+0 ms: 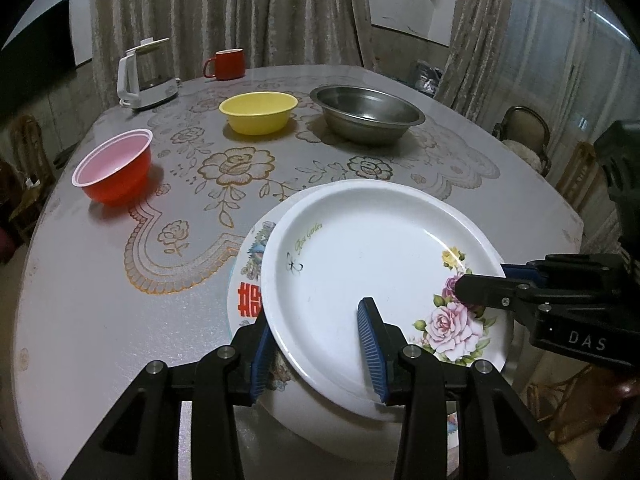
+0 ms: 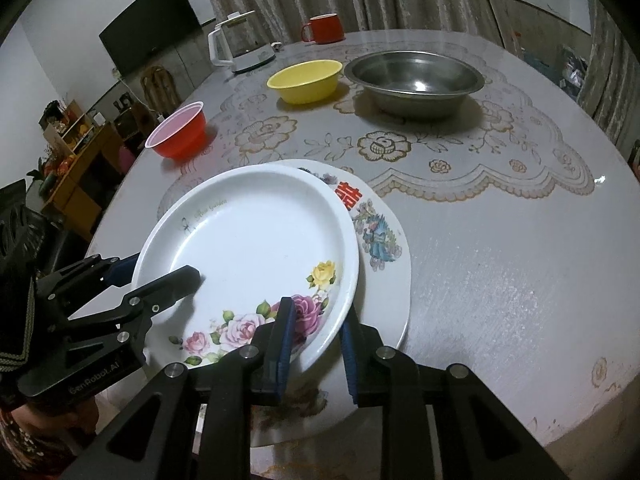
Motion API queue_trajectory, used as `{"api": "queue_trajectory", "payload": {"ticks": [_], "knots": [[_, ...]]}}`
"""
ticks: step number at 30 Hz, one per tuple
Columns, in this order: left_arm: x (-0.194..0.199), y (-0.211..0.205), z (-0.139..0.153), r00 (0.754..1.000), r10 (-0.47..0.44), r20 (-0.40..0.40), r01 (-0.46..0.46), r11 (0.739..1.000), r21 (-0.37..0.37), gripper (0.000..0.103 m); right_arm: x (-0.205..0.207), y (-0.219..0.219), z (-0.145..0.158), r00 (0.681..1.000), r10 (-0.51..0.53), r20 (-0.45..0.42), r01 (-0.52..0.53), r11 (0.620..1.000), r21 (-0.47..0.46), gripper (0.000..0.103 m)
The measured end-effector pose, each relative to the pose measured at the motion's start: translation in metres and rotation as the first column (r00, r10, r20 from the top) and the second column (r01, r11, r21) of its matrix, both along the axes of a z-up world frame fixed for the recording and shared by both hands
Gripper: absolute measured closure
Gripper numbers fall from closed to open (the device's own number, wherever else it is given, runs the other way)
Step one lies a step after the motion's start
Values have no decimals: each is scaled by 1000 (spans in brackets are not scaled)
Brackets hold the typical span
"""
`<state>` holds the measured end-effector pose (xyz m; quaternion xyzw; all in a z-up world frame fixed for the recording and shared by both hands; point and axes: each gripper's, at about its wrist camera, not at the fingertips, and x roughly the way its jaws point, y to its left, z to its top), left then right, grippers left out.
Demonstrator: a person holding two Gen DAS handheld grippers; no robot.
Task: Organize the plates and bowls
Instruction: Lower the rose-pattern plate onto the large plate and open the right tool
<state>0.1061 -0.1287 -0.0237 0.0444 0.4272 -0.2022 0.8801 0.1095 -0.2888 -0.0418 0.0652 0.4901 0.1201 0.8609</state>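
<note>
1. Left gripper and right gripper each straddle the rose plate's rim; pad contact is unclear.
2. It lies tilted atop the patterned plate at the table edge.
3. Beyond stand red bowl, yellow bowl, steel basin, kettle, mug.

Left gripper straddles the near rim of the rose-printed plate (tilted over a patterned plate); the right gripper pinches its far edge.

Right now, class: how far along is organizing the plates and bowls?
Done: nothing is nested yet. In hand: both tongs straddle the rose plate rim, over the patterned plate. Left: the red bowl, yellow bowl and steel bowl stand apart.
</note>
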Motion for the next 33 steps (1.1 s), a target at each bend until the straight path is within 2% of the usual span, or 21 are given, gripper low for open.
{"api": "queue_trajectory", "payload": {"ticks": [4,7,10,14,18,24,29,33], "knots": [[0,-2,-1,1000,-4,5,4,1000,8,61,-2,1,1,1000,8,-3,-8,1000,-17,80],[1,-2,0,1000,-7,-21,7,1000,10,60,0,3,3,1000,20,-16,-20,999,-41,80],[3,-2,2,998,-29,-57,30,1000,9,56,3,0,3,998,37,-53,-37,999,-12,80],[3,0,3,995,-38,-87,37,999,-12,56,12,-5,3,993,43,-110,-41,999,19,82],[5,5,6,993,-51,-107,48,999,-25,56,16,-1,5,992,56,-112,-60,998,-32,82],[2,12,16,995,-62,-82,58,997,-42,56,21,-1,7,992,59,-113,-70,993,-92,86],[3,8,8,993,-71,-94,69,997,-29,56,21,1,7,993,59,-106,-72,990,-124,85],[1,5,4,995,-76,-67,76,997,-3,56,15,4,8,993,78,-91,-92,983,-158,85]]}}
